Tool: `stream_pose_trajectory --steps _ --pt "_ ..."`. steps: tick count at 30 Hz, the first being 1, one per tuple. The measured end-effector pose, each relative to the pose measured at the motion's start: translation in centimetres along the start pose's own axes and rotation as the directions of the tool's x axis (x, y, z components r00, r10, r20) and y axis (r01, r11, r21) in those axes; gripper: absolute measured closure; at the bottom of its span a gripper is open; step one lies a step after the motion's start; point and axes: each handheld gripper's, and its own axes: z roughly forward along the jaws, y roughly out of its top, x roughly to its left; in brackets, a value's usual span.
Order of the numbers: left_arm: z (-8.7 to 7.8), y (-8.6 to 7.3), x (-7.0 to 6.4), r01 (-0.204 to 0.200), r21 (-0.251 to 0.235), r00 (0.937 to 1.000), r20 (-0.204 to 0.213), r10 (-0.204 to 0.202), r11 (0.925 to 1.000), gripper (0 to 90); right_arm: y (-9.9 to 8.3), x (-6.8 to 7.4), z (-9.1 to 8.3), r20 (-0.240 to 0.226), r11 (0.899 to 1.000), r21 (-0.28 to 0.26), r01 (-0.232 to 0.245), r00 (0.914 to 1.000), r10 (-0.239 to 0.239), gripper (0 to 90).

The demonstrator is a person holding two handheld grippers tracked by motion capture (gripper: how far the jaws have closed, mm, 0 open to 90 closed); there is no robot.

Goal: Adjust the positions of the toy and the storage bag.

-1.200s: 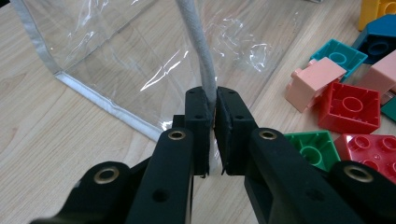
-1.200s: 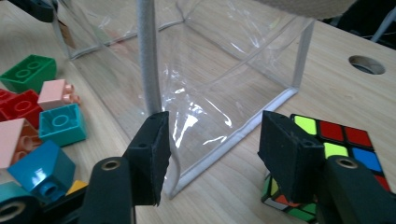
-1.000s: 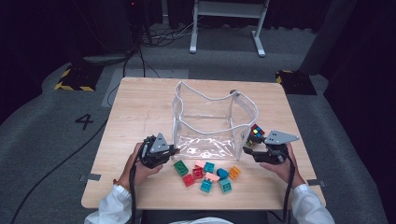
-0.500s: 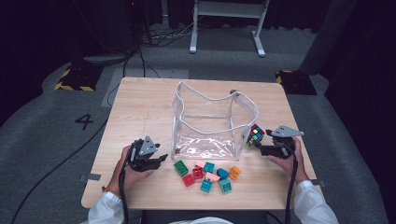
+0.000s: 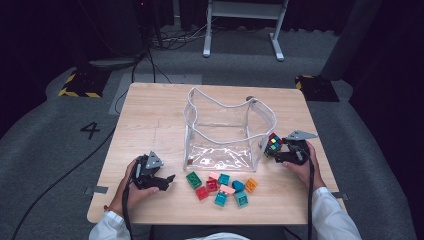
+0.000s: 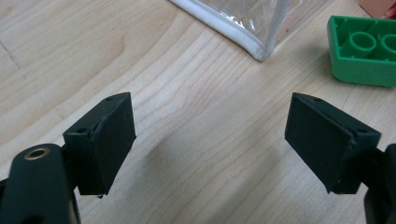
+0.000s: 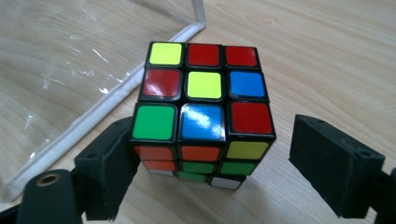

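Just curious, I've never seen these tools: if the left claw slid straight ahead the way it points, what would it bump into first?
Probably the clear bag's white-edged bottom corner; the green block sits off to the side. Depth is hard to judge.

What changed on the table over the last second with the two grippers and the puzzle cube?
The left gripper drew back from the clear bag toward the table's near left edge, open and empty. The right gripper slid slightly right with the puzzle cube; its fingers now stand apart from the cube's right side, so it looks released. The bag and the toy bricks stayed put.
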Motion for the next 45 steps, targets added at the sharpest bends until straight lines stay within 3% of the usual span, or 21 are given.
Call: stream_pose_trajectory --steps 3,7,9,13,24,34,45 --pt "0.1 -0.4 -0.1 0.018 0.008 0.9998 -0.002 -0.018 0.9998 16.4 0.1 0.2 0.6 0.003 1.000 0.007 0.010 0.9999 -0.010 16.7" --pt "0.3 -0.8 -0.1 0.035 0.024 0.9994 0.001 -0.035 0.9991 16.4 0.1 0.6 1.8 0.018 0.997 0.038 0.067 0.9976 -0.067 18.4" --pt "0.6 -1.0 -0.2 0.062 0.014 0.9979 0.016 -0.062 0.9980 15.6 0.2 0.6 2.3 -0.011 0.997 0.044 0.060 0.9982 -0.060 23.7" --pt "0.7 -1.2 -0.1 0.072 0.006 0.9973 0.009 -0.072 0.9974 14.2 0.3 0.7 2.7 -0.018 0.997 0.055 0.062 0.9979 -0.062 28.6" --pt "1.1 -0.9 0.2 0.062 0.021 0.9980 0.015 -0.062 0.9979 8.5 0.2 -0.1 2.4 -0.050 0.996 0.059 0.059 0.9972 -0.056 33.9" --pt "1.3 -0.6 0.8 0.037 0.027 0.9985 0.039 -0.038 0.9989 5.1 0.1 -0.7 1.7 -0.018 0.996 0.058 0.062 0.9980 -0.061 33.9" --pt "1.3 -0.6 0.8 0.037 0.027 0.9985 0.039 -0.038 0.9989 5.1 0.2 -1.4 0.5 -0.039 1.000 0.016 0.008 0.9992 -0.007 33.9"
